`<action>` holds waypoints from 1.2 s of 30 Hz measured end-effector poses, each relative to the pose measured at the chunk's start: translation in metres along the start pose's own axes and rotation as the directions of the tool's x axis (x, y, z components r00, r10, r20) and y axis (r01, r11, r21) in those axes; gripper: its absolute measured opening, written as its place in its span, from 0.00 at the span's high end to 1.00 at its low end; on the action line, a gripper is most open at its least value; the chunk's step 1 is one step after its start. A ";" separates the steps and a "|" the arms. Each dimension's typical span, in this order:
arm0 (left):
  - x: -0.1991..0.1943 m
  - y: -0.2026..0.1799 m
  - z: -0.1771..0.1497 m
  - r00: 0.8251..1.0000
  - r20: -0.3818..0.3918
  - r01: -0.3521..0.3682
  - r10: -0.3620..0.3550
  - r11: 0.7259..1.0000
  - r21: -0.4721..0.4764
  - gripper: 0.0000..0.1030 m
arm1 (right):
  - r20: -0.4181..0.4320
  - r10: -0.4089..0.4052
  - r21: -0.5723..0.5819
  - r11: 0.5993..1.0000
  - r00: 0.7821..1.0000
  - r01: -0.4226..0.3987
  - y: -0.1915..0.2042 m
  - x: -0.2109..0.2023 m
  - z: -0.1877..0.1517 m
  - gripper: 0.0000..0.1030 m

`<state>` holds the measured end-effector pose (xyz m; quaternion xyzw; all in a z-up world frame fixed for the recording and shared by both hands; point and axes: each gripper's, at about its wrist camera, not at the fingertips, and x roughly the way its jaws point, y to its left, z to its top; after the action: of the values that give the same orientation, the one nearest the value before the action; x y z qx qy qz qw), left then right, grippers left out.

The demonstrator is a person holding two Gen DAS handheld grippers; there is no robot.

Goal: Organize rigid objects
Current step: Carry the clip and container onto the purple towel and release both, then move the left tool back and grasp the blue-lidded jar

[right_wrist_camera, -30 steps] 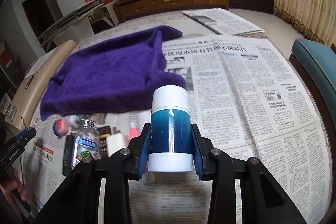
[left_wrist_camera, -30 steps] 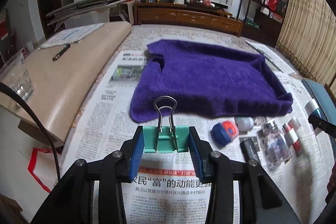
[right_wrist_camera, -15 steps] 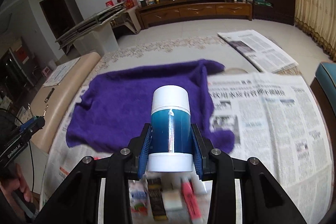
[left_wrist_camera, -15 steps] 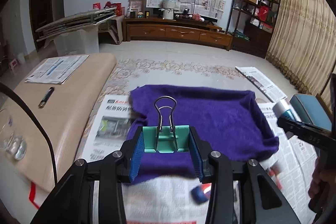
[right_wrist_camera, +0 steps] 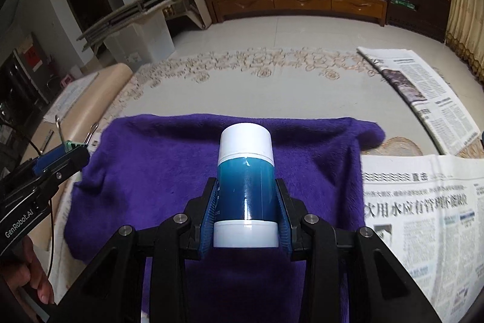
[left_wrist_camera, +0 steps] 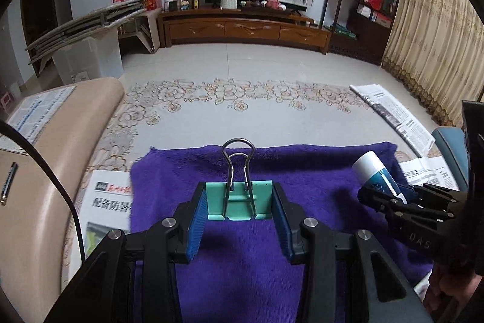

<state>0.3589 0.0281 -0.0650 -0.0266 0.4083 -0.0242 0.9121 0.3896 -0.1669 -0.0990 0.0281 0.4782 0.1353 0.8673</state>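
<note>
Two tongs are each gripping one thing above a purple fleece towel (left_wrist_camera: 242,247) lying on newspaper sheets (right_wrist_camera: 423,217). The left tongs (left_wrist_camera: 239,220) are pinching a mint-green binder clip with steel wire handles (left_wrist_camera: 239,202) between blue pads. The right tongs (right_wrist_camera: 245,217) are clamping a teal cylindrical bottle with a white cap (right_wrist_camera: 245,186), standing upright, its cap pointing away from the camera.

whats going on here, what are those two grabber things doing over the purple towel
A person holds a two-finger tool in each hand. The left tool is clamped on a mint-green metal binder clip with its wire handles up. The right tool grips a teal plastic bottle with a white cap. Both hang above the purple fleece towel spread over newspaper sheets; neither item is set down yet.
</note>
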 end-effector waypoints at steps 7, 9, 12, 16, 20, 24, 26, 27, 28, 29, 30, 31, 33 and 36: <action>0.045 -0.010 -0.004 0.994 -0.101 -0.029 0.032 0.999 0.032 0.62 | -0.074 -0.034 -0.027 0.999 0.997 0.032 -0.003 0.034 0.000 0.65; 0.054 -0.012 -0.006 0.991 -0.129 -0.034 0.040 0.998 0.043 0.62 | -0.077 -0.040 -0.043 0.998 0.996 0.037 -0.003 0.036 -0.002 0.65; 0.058 -0.013 -0.006 0.986 -0.159 -0.041 0.048 0.998 0.050 0.62 | -0.092 -0.045 -0.070 0.997 0.995 0.039 -0.002 0.036 -0.003 0.65; 0.063 -0.013 -0.007 0.980 -0.188 -0.047 0.057 0.997 0.057 0.62 | -0.106 -0.043 -0.093 0.995 0.993 0.033 -0.001 0.035 -0.003 0.65; 0.065 -0.014 -0.007 0.976 -0.208 -0.059 0.071 0.996 0.064 0.60 | -0.110 -0.046 -0.135 0.990 0.993 0.031 0.001 0.036 -0.005 0.65; 0.066 -0.014 -0.005 0.970 -0.225 -0.075 0.094 0.993 0.090 0.52 | -0.117 -0.024 -0.163 0.987 0.993 0.005 -0.001 0.036 -0.003 0.64; 0.067 -0.012 -0.004 0.967 -0.229 -0.094 0.112 0.992 0.087 0.44 | -0.129 0.001 -0.175 0.984 0.992 -0.024 -0.001 0.036 -0.003 0.58; 0.067 -0.011 -0.004 0.967 -0.228 -0.099 0.116 0.991 0.085 0.40 | -0.133 0.011 -0.177 0.984 0.991 -0.035 -0.001 0.036 -0.002 0.56; 0.067 -0.010 -0.004 0.966 -0.227 -0.104 0.120 0.991 0.084 0.38 | -0.137 0.022 -0.183 0.982 0.990 -0.047 -0.001 0.036 -0.003 0.50; 0.066 -0.009 -0.004 0.966 -0.226 -0.107 0.124 0.991 0.085 0.35 | -0.139 0.029 -0.195 0.979 0.990 -0.056 0.001 0.036 -0.004 0.44; 0.066 -0.007 -0.005 0.966 -0.227 -0.109 0.125 0.991 0.082 0.34 | -0.138 0.025 -0.207 0.977 0.990 -0.054 0.005 0.037 -0.004 0.42; 0.065 -0.006 -0.005 0.966 -0.229 -0.110 0.124 0.991 0.076 0.34 | -0.137 0.015 -0.223 0.974 0.990 -0.045 0.007 0.037 -0.006 0.39; 0.061 -0.002 -0.007 0.966 -0.227 -0.113 0.124 0.992 0.059 0.33 | -0.134 -0.020 -0.246 0.969 0.991 -0.014 0.010 0.036 -0.009 0.39; 0.046 0.002 -0.009 0.972 -0.210 -0.101 0.104 0.995 0.025 0.22 | -0.136 -0.005 -0.207 0.978 0.991 -0.024 0.007 0.027 -0.010 0.39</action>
<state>0.3831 0.0269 -0.1058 0.0038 0.5032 0.0174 0.8640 0.3935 -0.1544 -0.1254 -0.0700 0.5193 0.1904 0.8302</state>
